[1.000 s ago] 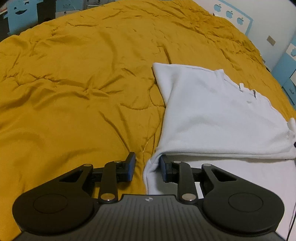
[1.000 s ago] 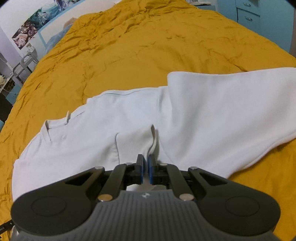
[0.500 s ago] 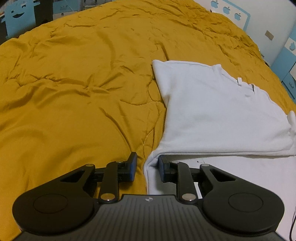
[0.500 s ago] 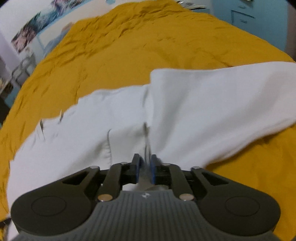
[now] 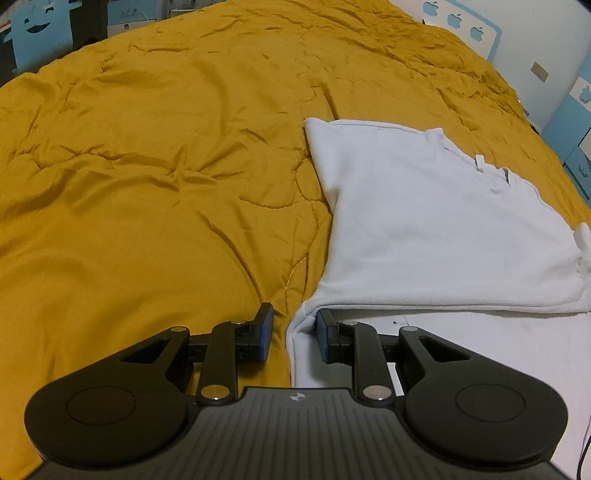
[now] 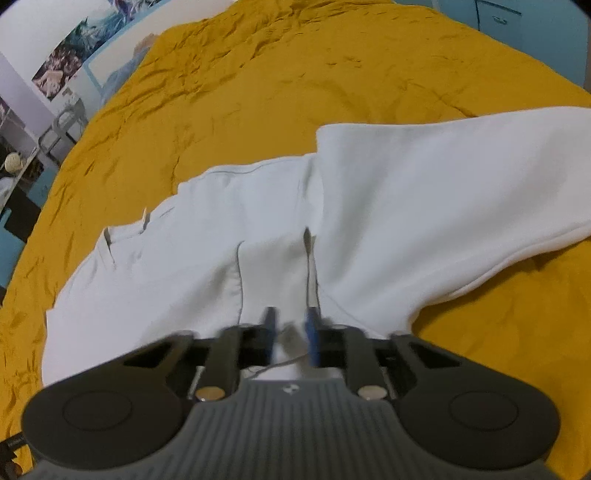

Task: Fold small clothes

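Note:
A white top point(image 5: 424, 221) lies partly folded on the mustard bedspread point(image 5: 147, 184), its neck label toward the far right. My left gripper point(image 5: 295, 330) is open at the near left corner of the fold. The rolled cloth edge sits between its fingers, against the right one and apart from the left one. In the right wrist view the same top point(image 6: 221, 240) shows its collar at the left and a broad flap point(image 6: 443, 203) folded over at the right. My right gripper point(image 6: 291, 328) hovers low over a narrow ridge of cloth. Its jaws are blurred and apart, not pinching.
The bedspread point(image 6: 295, 74) stretches wide on every side of the top. Blue cabinets point(image 5: 569, 122) and a wall panel with apple stickers point(image 5: 458, 22) stand beyond the bed's far right. Posters point(image 6: 74, 48) and a small stand point(image 6: 62, 125) line the far left.
My right gripper was shut on a thin fold of the top; its jaws have parted and the fold lies loose between them. The left gripper has stayed at its corner.

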`<state>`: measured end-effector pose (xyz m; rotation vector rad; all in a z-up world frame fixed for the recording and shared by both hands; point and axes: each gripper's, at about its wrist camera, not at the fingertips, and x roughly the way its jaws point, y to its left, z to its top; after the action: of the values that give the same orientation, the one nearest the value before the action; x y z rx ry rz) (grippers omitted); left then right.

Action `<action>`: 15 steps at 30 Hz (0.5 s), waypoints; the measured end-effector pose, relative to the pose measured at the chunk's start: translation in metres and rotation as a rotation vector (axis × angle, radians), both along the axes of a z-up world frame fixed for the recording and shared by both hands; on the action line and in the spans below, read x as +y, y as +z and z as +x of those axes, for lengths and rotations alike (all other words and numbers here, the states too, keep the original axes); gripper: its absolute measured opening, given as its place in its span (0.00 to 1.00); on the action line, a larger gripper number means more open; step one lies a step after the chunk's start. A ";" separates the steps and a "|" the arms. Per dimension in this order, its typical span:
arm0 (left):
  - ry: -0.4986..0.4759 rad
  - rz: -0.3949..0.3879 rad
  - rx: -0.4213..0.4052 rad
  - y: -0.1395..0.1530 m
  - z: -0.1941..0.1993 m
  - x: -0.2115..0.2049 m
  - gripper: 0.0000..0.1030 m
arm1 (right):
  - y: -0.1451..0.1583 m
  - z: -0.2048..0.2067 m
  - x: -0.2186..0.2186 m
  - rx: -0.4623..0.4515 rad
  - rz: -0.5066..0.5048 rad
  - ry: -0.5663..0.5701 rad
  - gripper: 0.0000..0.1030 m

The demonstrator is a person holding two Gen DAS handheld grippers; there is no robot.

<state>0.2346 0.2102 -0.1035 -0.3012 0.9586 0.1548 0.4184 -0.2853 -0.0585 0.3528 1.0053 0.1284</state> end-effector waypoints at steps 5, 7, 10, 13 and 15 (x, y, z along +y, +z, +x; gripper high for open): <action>0.003 0.009 0.007 -0.001 0.002 -0.002 0.26 | 0.017 -0.001 0.005 -0.028 -0.032 0.054 0.00; 0.008 0.006 0.010 -0.001 0.003 -0.002 0.27 | 0.023 0.004 0.005 -0.038 -0.039 0.054 0.00; 0.012 0.011 0.014 -0.001 0.004 -0.002 0.26 | 0.044 0.015 0.012 -0.091 -0.019 0.049 0.00; 0.017 0.011 0.013 -0.002 0.004 -0.003 0.26 | 0.086 -0.002 0.013 -0.304 0.106 0.073 0.00; 0.019 0.010 0.013 -0.002 0.004 -0.002 0.26 | 0.094 -0.016 0.016 -0.367 0.047 0.106 0.00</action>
<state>0.2390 0.2078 -0.1058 -0.3010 0.9682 0.1793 0.4027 -0.2694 0.0360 0.3046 0.6579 0.3019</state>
